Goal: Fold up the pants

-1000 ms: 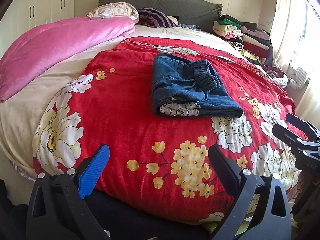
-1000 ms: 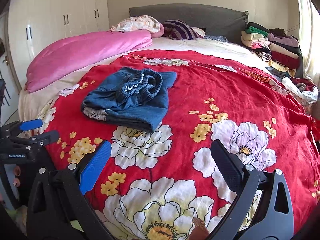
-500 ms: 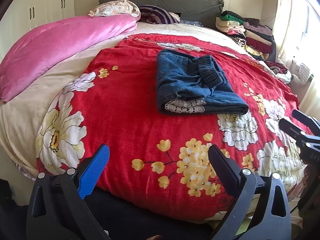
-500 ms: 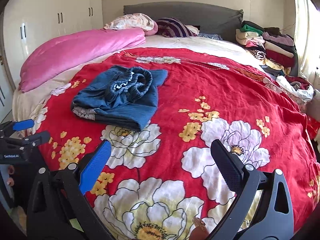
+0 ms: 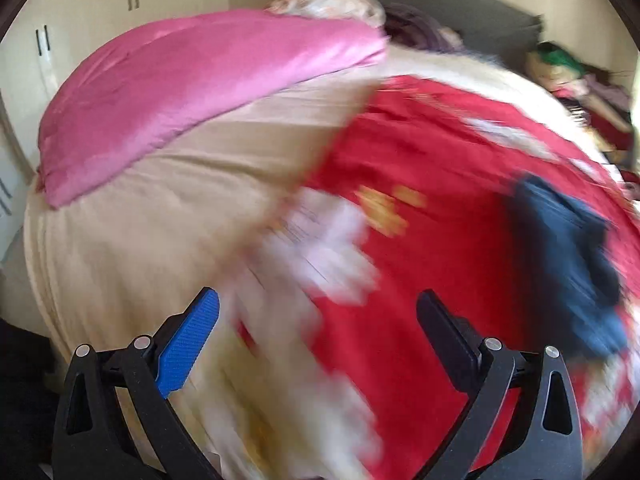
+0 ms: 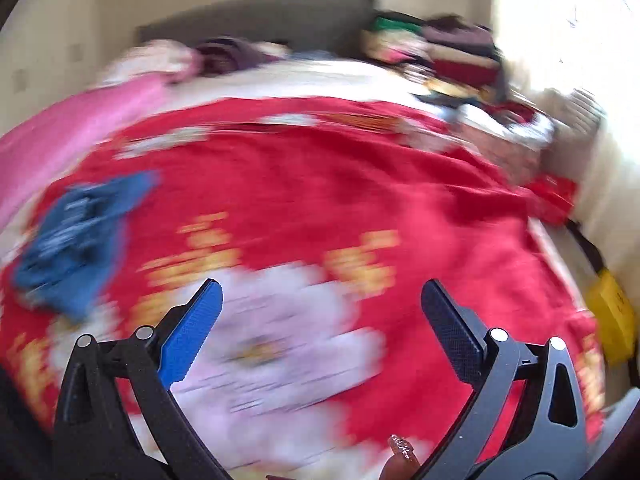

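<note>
The folded blue denim pants [image 5: 568,264] lie on the red flowered blanket [image 5: 440,184], at the right edge of the blurred left wrist view and at the far left of the blurred right wrist view [image 6: 80,236]. My left gripper [image 5: 318,320] is open and empty, over the bed's near left part, well left of the pants. My right gripper [image 6: 322,312] is open and empty, over a white flower print, well right of the pants.
A pink duvet [image 5: 192,92] lies along the bed's left side on a beige sheet [image 5: 140,220]. Pillows and a grey headboard [image 6: 260,20] stand at the back. A pile of folded clothes [image 6: 440,48] sits at the back right. A yellow object [image 6: 612,316] is beside the bed on the right.
Both views are now motion-blurred. The left gripper has swung left, the right gripper has swung right, so the pants slid toward each frame's edge. Both jaws stay open.
</note>
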`<state>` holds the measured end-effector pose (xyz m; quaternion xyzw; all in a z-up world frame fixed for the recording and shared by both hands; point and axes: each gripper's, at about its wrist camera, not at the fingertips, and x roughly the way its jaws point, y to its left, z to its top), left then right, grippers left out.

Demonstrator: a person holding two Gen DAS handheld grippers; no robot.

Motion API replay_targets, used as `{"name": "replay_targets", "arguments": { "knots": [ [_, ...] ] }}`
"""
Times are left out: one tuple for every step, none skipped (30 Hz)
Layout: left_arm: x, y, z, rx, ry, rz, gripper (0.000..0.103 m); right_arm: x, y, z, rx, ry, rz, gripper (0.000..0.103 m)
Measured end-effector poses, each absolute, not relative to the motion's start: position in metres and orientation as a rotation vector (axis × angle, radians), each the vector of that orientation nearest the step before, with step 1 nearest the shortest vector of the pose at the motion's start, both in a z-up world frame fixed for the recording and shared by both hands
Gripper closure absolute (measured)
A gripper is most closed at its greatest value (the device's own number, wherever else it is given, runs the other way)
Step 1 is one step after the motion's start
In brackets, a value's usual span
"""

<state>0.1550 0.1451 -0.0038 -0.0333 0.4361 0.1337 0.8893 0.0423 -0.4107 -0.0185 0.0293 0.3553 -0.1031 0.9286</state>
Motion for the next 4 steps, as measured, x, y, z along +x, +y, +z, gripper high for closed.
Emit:
{"name": "replay_targets", "arguments": {
  "knots": [
    [0.179, 0.161, -0.01, -0.063, 0.922, 0.319, 0.004, 0.054, -0.44, -0.023, 0.077, 0.749, -0.268, 0.009],
    [0.205, 0.177, -0.018, -0.047, 0.942, 0.351, 0.004, 0.065, -0.466, -0.028, 0.088, 0.766, -0.322, 0.009],
    [0.22, 0.186, -0.023, -0.047, 0.952, 0.371, 0.004, 0.074, -0.484, -0.032, 0.101, 0.778, -0.354, 0.009],
    [0.241, 0.197, -0.031, -0.062, 0.961, 0.373, 0.004, 0.088, -0.511, -0.038, 0.105, 0.804, -0.407, 0.009]
  ]
}}
